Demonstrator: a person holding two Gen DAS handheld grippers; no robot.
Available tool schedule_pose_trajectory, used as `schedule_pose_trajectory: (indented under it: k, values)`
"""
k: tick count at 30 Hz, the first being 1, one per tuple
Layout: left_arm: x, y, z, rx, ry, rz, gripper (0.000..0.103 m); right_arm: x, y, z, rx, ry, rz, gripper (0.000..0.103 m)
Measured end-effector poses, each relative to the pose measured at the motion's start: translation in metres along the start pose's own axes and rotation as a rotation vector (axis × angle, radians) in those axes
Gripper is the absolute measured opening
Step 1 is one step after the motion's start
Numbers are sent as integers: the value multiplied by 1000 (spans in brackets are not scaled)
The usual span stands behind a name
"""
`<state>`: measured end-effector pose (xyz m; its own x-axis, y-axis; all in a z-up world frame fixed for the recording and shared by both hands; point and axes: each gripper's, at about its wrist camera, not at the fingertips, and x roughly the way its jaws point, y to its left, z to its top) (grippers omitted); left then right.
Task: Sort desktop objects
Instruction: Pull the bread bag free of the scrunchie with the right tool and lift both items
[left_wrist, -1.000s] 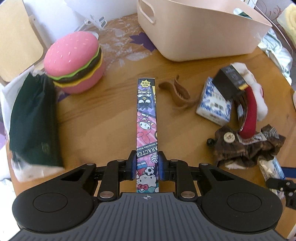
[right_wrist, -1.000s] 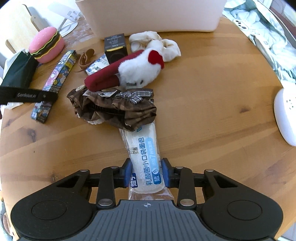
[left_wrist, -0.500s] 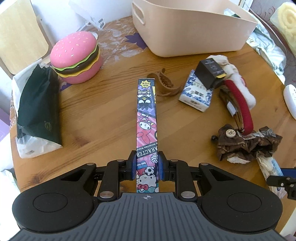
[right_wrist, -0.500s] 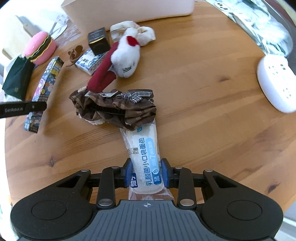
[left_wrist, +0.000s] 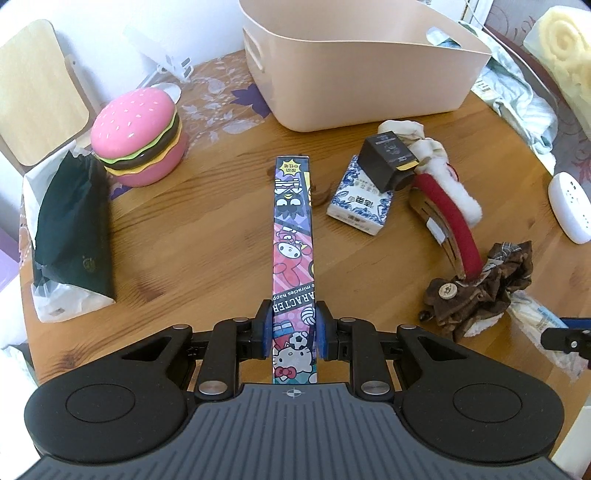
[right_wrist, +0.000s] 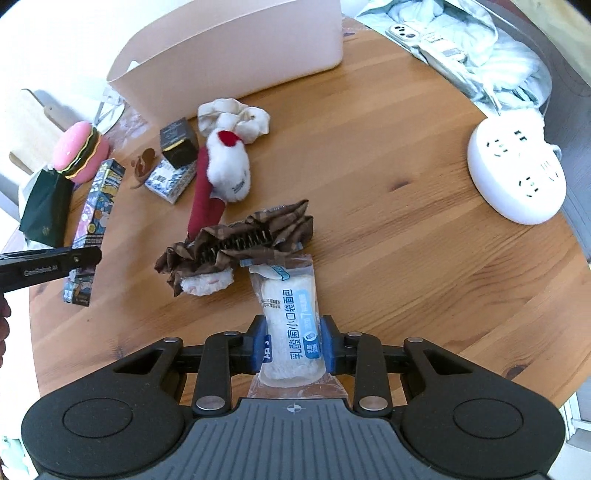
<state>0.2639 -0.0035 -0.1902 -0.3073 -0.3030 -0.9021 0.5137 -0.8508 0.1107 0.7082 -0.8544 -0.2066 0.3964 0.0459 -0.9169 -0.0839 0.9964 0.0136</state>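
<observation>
We hold the left gripper (left_wrist: 293, 328) with its blue pads (left_wrist: 265, 329) pressed against the near end of a long, narrow cardboard box printed with bright cartoon characters (left_wrist: 293, 236); the box reaches out from the grip toward the far edge of the round wooden desk (left_wrist: 207, 229). Our right gripper (right_wrist: 293, 345) is clamped on a clear plastic packet of white bread with blue lettering (right_wrist: 290, 314), its pads squeezing the packet's sides. The packet's far end touches a crumpled brown checked cloth hair clip (right_wrist: 243, 243) lying mid-desk. Beyond that lie a red and white plush toy (right_wrist: 221, 173), a small black box (right_wrist: 179, 146) resting on a blue-and-white tissue pack (right_wrist: 170, 182), and a cream fabric scrunchie (right_wrist: 236, 118). A large beige plastic bin (left_wrist: 354, 62) stands at the far edge. A pink burger-shaped container (left_wrist: 138, 138) and a dark green paper bag (left_wrist: 75, 225) sit toward the left edge, and a white round power strip (right_wrist: 515, 170) near the right edge.
</observation>
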Motion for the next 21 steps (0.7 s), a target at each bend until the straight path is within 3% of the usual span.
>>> schedule_pose_trajectory:
  k: [10,21]
  values:
    - [2,-1,-3,37,13,-10,23,26,-11,-12,8,74,-45,27]
    - [5,0,-3,102,13,-38,23,29,-13,-12,2,82,-76,27]
